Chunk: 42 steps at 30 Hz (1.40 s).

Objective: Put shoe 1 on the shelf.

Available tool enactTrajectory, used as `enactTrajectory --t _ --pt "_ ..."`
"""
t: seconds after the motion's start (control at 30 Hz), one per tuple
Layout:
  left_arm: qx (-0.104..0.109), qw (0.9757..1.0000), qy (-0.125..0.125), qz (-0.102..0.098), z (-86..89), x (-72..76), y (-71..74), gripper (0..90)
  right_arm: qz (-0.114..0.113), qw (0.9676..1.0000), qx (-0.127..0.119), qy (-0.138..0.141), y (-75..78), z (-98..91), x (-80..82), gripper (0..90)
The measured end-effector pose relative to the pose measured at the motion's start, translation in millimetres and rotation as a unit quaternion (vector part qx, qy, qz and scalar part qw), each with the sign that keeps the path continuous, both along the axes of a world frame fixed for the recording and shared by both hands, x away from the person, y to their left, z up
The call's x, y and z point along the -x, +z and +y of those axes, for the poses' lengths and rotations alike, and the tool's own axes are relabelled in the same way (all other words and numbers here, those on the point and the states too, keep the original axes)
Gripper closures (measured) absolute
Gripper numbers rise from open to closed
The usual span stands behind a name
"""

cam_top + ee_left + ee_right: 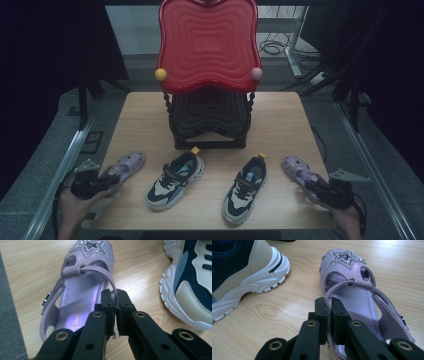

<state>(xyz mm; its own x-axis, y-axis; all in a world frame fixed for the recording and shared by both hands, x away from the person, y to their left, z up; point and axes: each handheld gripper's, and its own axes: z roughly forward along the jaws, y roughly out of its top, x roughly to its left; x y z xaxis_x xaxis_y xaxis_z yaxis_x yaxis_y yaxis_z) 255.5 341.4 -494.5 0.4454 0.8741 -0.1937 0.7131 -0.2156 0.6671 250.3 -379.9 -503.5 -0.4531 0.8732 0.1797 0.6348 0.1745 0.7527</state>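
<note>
Two lilac sandals with glitter stars lie on the wooden table [280,120]. My left gripper [111,178] [115,296] is shut on the thin side strap of the left sandal [127,164] [82,277], which rests on the table near the left edge. On the other side, my right gripper [311,183] [329,303] is shut on the looping strap of the right sandal [295,166] [352,277], its pads pinching the strap. Both sandals point away from me, toes toward the far side.
Between the sandals lie two navy-and-cream sneakers [175,179] [245,189], toes toward me; the left one [192,285] and the right one [244,270] each lie close beside a gripper. A two-tier stand with a red wavy top [207,45] and a dark lower shelf [210,120] stands at the back.
</note>
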Motion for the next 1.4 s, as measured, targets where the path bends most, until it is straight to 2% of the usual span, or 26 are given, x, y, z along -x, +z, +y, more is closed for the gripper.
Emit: enactTrajectory --t 0.2,0.33,0.63,0.73,0.9,1.2,1.4 --pt "0.011 0.9998 0.016 -0.01 3.4 -0.1 4.4 86.8 -0.004 0.9999 -0.01 -0.007 1.2 -0.3 -0.5 85.7" --pt "0.026 0.999 0.028 -0.024 5.1 2.2 9.6 86.8 -0.009 0.9998 -0.018 -0.007 1.2 -1.5 -0.2 85.7" --pt "0.052 0.9973 0.022 -0.046 4.6 10.3 18.4 86.7 -0.022 0.9987 -0.044 -0.013 5.6 -3.8 1.6 85.5" --pt "0.061 0.9965 0.023 -0.052 4.0 12.2 20.7 86.6 -0.031 0.997 -0.07 -0.014 9.2 -3.8 2.8 85.6" --pt "0.068 0.9955 0.023 -0.062 2.5 14.4 26.3 86.6 -0.049 0.9955 -0.08 -0.016 17.7 -1.4 5.5 85.6" --pt "0.093 0.992 0.022 -0.083 1.3 19.1 37.0 86.6 -0.072 0.993 -0.09 -0.027 27.5 1.5 10.0 85.6" --pt "0.12 0.9873 0.013 -0.103 -2.1 24.1 47.6 86.6 -0.106 0.9887 -0.097 -0.041 37.4 5.5 15.0 85.7"
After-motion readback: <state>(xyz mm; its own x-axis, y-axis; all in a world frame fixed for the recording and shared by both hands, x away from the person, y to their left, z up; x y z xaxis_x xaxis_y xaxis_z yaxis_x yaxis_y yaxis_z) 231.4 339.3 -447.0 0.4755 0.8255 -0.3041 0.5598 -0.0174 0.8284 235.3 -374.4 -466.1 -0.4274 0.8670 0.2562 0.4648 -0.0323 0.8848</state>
